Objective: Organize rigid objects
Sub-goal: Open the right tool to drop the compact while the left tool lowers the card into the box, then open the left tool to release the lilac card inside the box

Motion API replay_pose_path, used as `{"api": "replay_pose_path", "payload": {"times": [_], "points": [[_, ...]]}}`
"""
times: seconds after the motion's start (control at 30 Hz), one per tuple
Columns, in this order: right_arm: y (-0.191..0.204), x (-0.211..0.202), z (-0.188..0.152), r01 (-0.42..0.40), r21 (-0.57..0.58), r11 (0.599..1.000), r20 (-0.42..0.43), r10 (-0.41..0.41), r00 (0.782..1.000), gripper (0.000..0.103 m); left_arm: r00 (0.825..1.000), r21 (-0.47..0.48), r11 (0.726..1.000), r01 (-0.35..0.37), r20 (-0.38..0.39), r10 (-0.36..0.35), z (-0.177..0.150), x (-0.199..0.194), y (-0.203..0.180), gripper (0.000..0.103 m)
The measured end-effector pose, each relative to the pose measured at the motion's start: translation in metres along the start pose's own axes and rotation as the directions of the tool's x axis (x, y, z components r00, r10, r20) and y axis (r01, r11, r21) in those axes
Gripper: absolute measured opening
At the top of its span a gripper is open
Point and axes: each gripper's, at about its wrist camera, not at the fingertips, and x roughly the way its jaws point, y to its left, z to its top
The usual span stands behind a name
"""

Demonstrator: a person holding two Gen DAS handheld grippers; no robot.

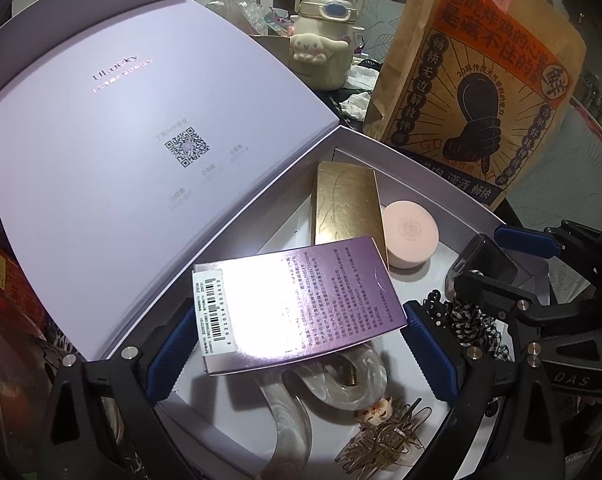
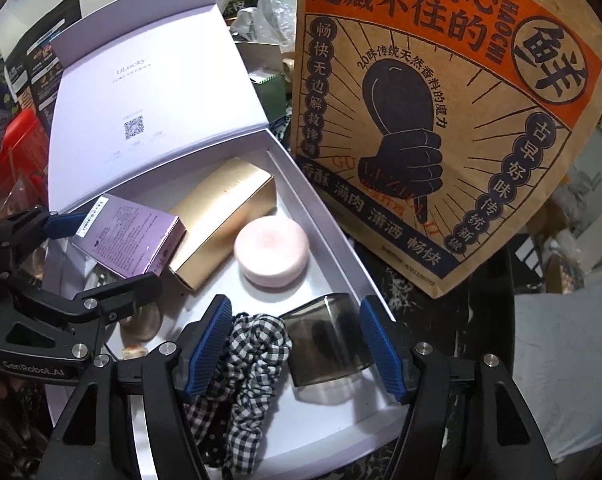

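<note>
The purple carton [image 1: 297,304] with a barcode label hangs tilted above the open white box [image 1: 441,184], one end over the gold carton [image 1: 347,204]. The gold carton lies flat near the hinge side, and the pink round case [image 1: 411,234] lies just beside it. A smoky transparent cap [image 2: 327,338] lies on the box floor next to a black-and-white checked scrunchie [image 2: 249,364]. A pearly white hair claw [image 1: 301,400] and a thin golden clip [image 1: 385,438] lie under the purple carton.
</note>
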Motion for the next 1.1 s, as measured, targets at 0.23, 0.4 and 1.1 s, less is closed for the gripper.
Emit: {"api": "replay_pose_path", "payload": {"times": [0.23, 0.4, 1.1], "points": [[-0.005, -0.001, -0.004, -0.014, 0.016, 1.000, 0.013, 0.014, 1.000, 0.068, 1.000, -0.016, 1.000, 0.018, -0.024, -0.018, 0.001, 0.003, 0.004, 0.100], [-0.007, -0.011, -0.010, 0.026, 0.027, 0.999, 0.023, -0.026, 0.999, 0.071, 0.999, -0.011, 0.999, 0.036, -0.021, -0.036, 0.002, -0.003, 0.003, 0.102], [0.014, -0.051, -0.039, 0.024, 0.154, 0.988, 0.073, -0.036, 0.997, 0.071, 0.998, 0.053, 0.998, 0.037, 0.057, -0.040, -0.031, -0.059, -0.013, 0.102]]}}
